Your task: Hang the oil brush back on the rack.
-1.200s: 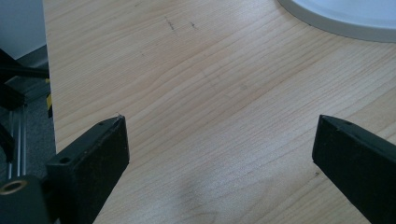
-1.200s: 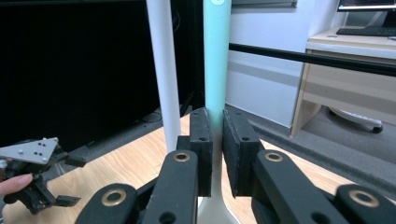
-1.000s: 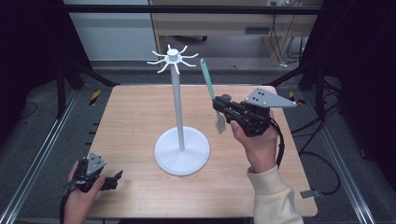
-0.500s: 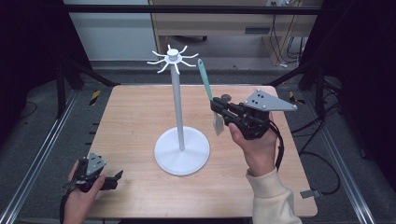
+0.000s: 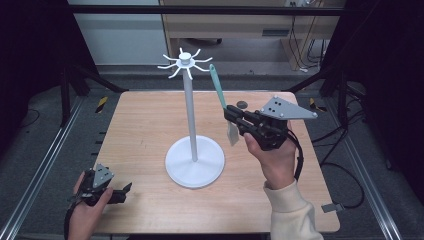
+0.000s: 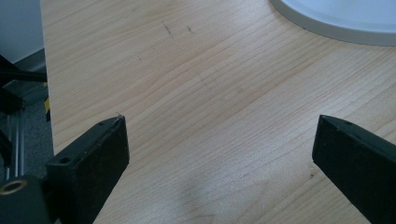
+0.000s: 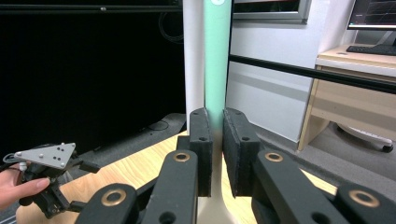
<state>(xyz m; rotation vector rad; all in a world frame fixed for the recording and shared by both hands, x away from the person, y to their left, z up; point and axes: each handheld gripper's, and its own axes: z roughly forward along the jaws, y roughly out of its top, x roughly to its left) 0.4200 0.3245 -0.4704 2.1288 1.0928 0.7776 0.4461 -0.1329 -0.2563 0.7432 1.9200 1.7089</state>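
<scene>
A white stand (image 5: 190, 115) with a round base and a ring of hooks (image 5: 185, 61) at its top rises from the middle of the wooden table (image 5: 150, 120). My right gripper (image 5: 231, 114), held up to the right of the pole, is shut on a spatula (image 5: 218, 90) with a teal handle and a pale blade. The handle points up, its tip close beside the hooks. In the right gripper view the jaws (image 7: 217, 116) pinch the teal handle (image 7: 217, 56) in front of the white pole (image 7: 193, 56). My left gripper (image 5: 127, 189) rests on the table's front left corner, open with nothing in it (image 6: 219, 140).
A small dark object (image 5: 241, 104) lies on the table behind the right gripper. The stand's base (image 6: 336, 18) is ahead and to the right of the left jaws. Metal rails (image 5: 45, 160) run along both sides of the table.
The top of the spatula handle has tipped slightly left, toward the hooks. The left gripper has not moved.
</scene>
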